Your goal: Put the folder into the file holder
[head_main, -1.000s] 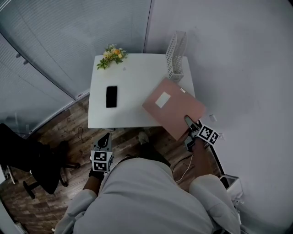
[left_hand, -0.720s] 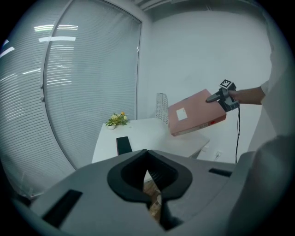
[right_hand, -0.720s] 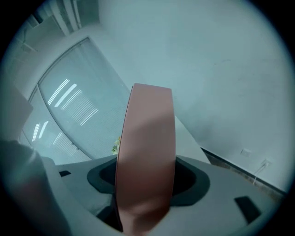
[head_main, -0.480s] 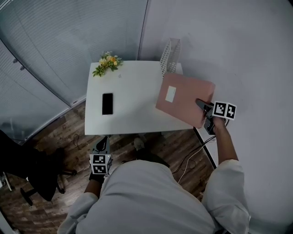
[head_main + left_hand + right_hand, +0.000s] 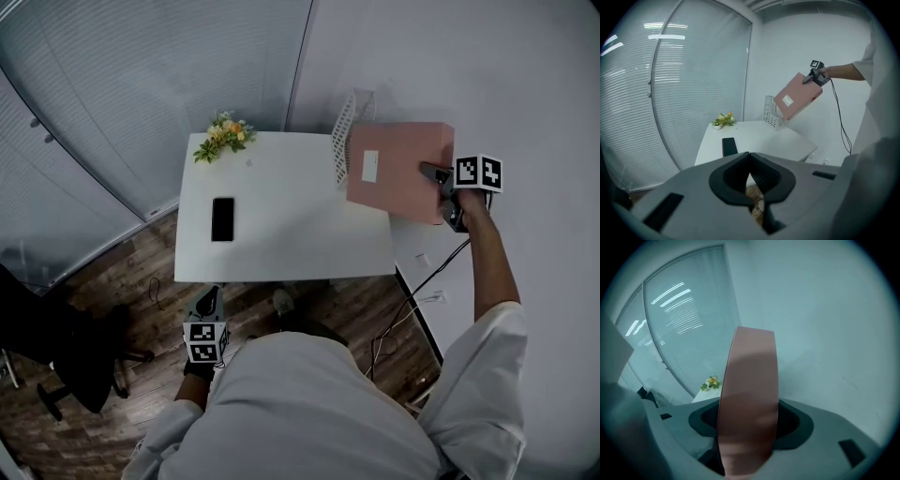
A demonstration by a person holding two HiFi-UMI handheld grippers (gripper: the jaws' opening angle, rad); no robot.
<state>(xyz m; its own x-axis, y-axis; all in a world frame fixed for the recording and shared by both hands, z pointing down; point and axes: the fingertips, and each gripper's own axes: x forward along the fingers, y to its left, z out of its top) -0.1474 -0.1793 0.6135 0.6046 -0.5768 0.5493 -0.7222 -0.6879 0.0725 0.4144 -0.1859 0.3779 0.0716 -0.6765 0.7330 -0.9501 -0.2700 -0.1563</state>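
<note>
While our right hand-held gripper (image 5: 441, 175) clamped the pink folder (image 5: 394, 169) by one edge, we held that folder tilted in the air, above the white file holder (image 5: 345, 131) on the desk (image 5: 281, 234). Our left hand-held gripper (image 5: 210, 298) hung closed and empty below the desk's near edge.

A matt pink card folder (image 5: 398, 169) is seen; the white holder (image 5: 343, 141) at its 9 o'clock looks perforated, possibly metal. The table (image 5: 281, 244) is smooth, the phone (image 5: 222, 218) glossy.
</note>
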